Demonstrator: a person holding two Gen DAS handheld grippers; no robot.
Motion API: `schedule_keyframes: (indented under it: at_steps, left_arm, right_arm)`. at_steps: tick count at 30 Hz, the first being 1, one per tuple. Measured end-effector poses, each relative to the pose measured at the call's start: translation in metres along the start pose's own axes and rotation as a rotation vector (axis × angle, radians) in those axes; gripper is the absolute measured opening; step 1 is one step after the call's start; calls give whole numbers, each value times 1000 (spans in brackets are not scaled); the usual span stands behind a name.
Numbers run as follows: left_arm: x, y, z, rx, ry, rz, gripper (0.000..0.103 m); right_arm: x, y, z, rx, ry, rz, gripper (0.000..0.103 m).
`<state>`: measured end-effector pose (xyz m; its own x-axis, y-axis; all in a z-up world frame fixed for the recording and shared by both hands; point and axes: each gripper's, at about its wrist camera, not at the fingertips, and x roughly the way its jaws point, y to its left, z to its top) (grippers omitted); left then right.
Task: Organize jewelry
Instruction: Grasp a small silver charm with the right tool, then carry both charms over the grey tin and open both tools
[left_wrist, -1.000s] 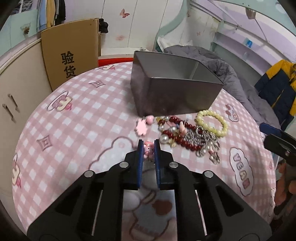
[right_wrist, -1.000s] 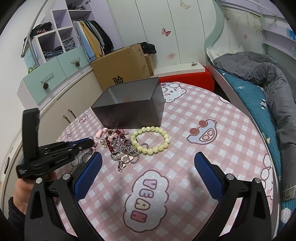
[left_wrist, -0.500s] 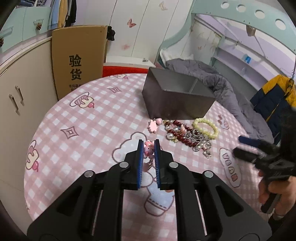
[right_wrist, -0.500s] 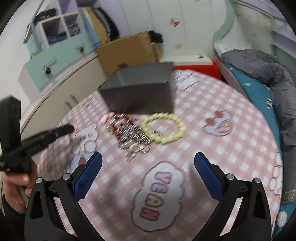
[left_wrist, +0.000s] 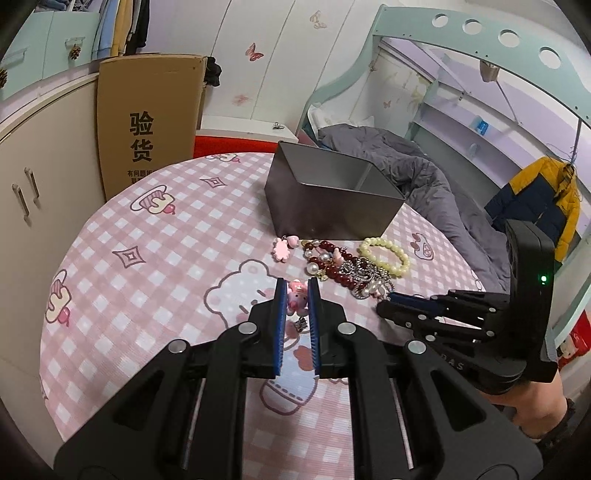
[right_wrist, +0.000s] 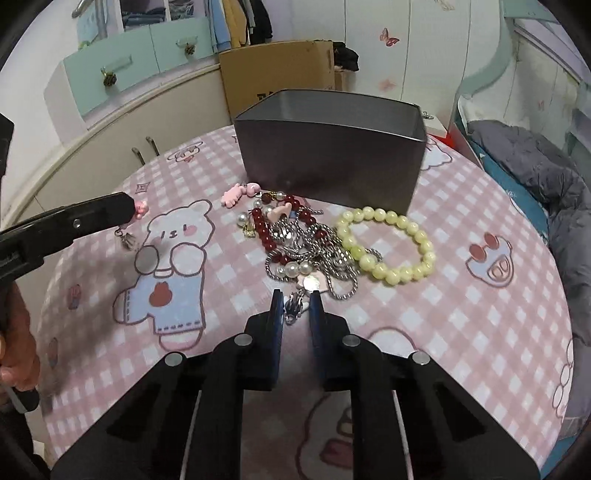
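Note:
My left gripper (left_wrist: 295, 291) is shut on a small pink pig charm (left_wrist: 296, 298) and holds it above the table; the charm also shows in the right wrist view (right_wrist: 139, 209) with a tassel hanging below. My right gripper (right_wrist: 295, 301) is shut on the silver clasp (right_wrist: 294, 309) at the near end of the jewelry pile (right_wrist: 306, 243): a silver chain, a dark red bead bracelet (right_wrist: 264, 230) and pearls. A pale yellow bead bracelet (right_wrist: 388, 245) lies to the right. A pink charm (right_wrist: 238, 192) lies by the dark grey open box (right_wrist: 332, 155).
The round table (right_wrist: 461, 314) has a pink checked cloth with cartoon prints. A cardboard box (left_wrist: 147, 125) and cream cabinets (left_wrist: 33, 192) stand behind left. A bed with a grey quilt (left_wrist: 424, 177) is at the right.
My right gripper has moved in to the near end of the pile and closed from wide open onto the silver clasp. My left gripper has lifted back with the pig charm.

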<state>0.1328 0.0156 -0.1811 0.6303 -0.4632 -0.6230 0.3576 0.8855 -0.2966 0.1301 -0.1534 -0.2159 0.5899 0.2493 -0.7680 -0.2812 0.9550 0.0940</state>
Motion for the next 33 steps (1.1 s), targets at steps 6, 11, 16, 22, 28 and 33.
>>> schedule_keyframes:
  at_steps: [6,11,16,22,28,33]
  left_arm:
    - [-10,-4,8,14,-28,-6,11]
    - [-24,-15,28,42,-82,-22,11]
    - [-37,-31,69,93,-153,-32,11]
    - [-33,-53,130,138,-193,-47,11]
    - [-7,-58,162,122,-137,-85,11]
    - [12,-53,172,81,-86,-135,11]
  right_arm:
    - [-45,-16,-6,62,-73,122,13]
    - [-89,-22,19,59,-181,176,13]
    - [-124,-23,72,3,-293,165,13]
    - [-127,-41,133,6,-343,163,13]
    - [-97,-58,164,52,-289,178,13]
    - [-76,-67,171,91,-238,192,13]
